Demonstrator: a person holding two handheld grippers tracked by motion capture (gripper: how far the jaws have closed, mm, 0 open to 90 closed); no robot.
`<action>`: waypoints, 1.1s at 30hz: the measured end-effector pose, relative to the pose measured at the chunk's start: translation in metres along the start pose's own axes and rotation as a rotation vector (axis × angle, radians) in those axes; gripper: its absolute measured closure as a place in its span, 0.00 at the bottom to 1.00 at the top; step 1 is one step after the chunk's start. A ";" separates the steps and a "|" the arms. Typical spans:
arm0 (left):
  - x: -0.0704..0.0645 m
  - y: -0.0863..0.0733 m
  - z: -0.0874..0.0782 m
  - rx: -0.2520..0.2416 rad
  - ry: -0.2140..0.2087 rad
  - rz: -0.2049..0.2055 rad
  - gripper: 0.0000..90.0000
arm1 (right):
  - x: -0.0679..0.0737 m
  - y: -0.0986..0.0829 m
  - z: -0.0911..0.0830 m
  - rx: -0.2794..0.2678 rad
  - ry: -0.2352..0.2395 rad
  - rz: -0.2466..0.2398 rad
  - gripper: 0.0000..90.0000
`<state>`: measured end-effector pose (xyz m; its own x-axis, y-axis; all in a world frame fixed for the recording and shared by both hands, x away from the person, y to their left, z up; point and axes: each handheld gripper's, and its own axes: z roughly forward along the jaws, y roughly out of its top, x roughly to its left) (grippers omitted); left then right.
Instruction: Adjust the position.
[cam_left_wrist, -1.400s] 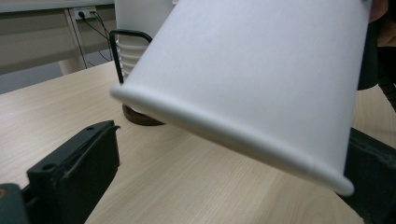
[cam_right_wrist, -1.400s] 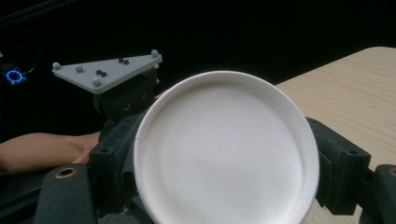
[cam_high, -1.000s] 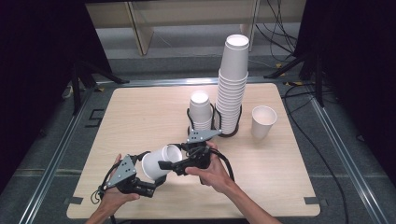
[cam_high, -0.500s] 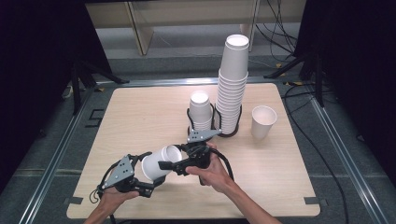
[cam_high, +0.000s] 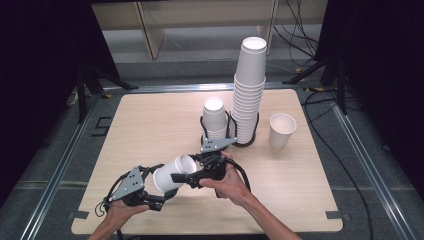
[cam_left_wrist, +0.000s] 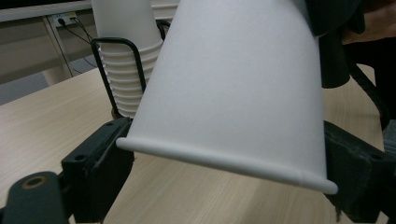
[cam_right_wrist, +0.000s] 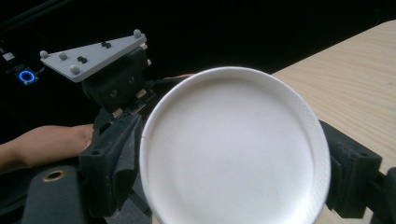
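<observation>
right now a white paper cup (cam_high: 172, 173) lies on its side in the air above the near part of the wooden table (cam_high: 150, 125), caught between the two grippers. the left gripper (cam_high: 152, 196) has its two black jaws pressed against opposite sides of the cup, one on each flank near the base end, and in the left gripper view the cup (cam_left_wrist: 233, 93) fills the gap between those jaws from pad to pad. the right gripper (cam_high: 182, 177) meets the cup from the other end, at the open mouth; in the right gripper view the cup's round end (cam_right_wrist: 233, 149) sits squarely between its jaws, each pad touching the rim, with the left gripper's grey plate (cam_right_wrist: 91, 56) just behind it. so both pairs of jaws are closed narrow onto the same cup, and the cup touches nothing but them. well beyond the fingertips, a black wire holder (cam_high: 227, 131) carries a short stack of cups (cam_high: 215, 117), with a tall stack of cups (cam_high: 248, 87) just beside it. farther off to the right of the right gripper's fingers a single cup (cam_high: 281, 130) stands upright on the table, apart from the stacks.
</observation>
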<state>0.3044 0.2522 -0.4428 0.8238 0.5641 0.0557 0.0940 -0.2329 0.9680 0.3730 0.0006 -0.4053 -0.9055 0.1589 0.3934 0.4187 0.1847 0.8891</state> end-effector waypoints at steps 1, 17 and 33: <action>0.000 0.000 0.000 0.002 -0.004 -0.002 0.14 | -0.001 0.000 0.001 -0.005 0.001 -0.016 0.21; -0.004 -0.001 0.003 0.085 -0.054 0.058 0.14 | 0.008 0.015 -0.015 0.176 -0.054 -0.160 0.17; -0.010 -0.003 0.006 0.146 -0.100 0.110 0.14 | 0.026 0.013 -0.011 0.457 -0.096 -0.303 0.20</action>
<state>0.2992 0.2418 -0.4477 0.8844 0.4491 0.1269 0.0747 -0.4046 0.9114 0.3547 -0.0039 -0.3806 -0.9887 0.1167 0.0939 0.1469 0.6346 0.7588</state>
